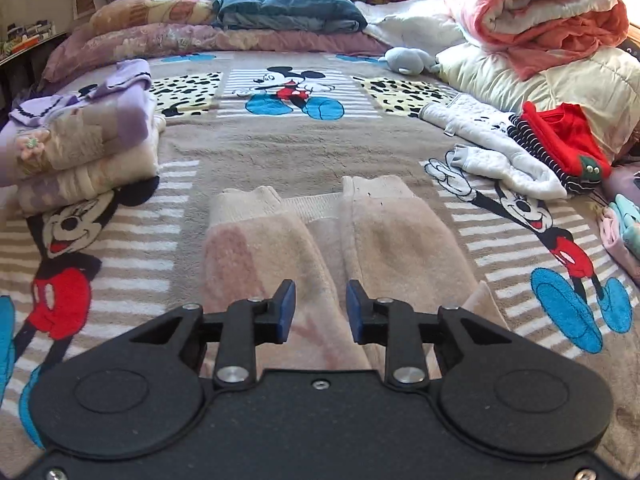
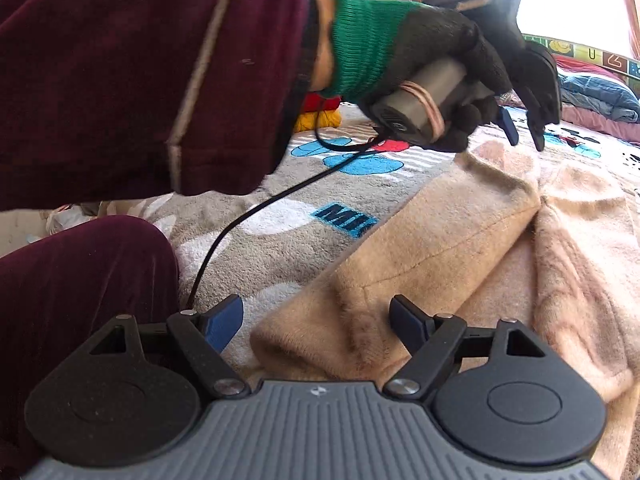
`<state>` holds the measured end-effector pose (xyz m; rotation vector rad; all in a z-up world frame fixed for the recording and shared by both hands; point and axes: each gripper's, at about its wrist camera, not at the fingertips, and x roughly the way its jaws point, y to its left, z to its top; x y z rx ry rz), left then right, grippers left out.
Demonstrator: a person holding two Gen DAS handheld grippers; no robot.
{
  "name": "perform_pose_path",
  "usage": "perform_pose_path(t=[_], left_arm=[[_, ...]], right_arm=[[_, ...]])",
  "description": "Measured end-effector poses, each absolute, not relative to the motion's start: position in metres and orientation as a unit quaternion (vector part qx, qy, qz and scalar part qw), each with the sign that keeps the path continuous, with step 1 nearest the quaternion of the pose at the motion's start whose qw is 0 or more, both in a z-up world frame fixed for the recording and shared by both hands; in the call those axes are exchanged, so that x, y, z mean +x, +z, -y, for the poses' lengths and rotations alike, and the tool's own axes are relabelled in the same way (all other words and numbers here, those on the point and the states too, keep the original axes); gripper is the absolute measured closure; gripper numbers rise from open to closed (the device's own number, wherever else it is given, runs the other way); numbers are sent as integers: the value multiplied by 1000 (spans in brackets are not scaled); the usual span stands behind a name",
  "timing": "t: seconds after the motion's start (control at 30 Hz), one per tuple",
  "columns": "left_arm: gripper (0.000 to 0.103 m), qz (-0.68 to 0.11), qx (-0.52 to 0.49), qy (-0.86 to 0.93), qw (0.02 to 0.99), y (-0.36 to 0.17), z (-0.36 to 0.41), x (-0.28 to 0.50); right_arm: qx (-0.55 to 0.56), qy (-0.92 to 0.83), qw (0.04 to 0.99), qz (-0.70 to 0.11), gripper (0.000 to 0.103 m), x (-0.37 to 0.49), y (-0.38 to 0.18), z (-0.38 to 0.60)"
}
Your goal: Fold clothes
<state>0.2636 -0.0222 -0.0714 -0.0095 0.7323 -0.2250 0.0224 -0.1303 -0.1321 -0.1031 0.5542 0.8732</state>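
The left tool hangs low with its blue pads parted, nothing between them; the right tool gapes wider, likewise empty; a dark-gloved left hand grips its tool's handle.

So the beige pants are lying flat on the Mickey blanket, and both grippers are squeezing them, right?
Not quite. The beige pants do lie on the Mickey blanket, but both views show the left gripper and right gripper open, holding nothing.
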Motion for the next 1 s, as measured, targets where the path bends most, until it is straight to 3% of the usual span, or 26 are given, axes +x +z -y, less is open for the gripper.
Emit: perform_pose_path(t=[0.5, 0.87, 1.0], left_arm=[[77, -321, -43, -138, 936, -79, -10, 93], [77, -339, -39, -180, 922, -117, -4, 65], [78, -335, -28, -180, 924, -124, -2, 58]], right_arm=[[24, 335, 927, -165, 23, -15, -106, 202], [114, 168, 962, -183, 34, -1, -132, 274], [62, 142, 969, -192, 38, 5, -144, 257]])
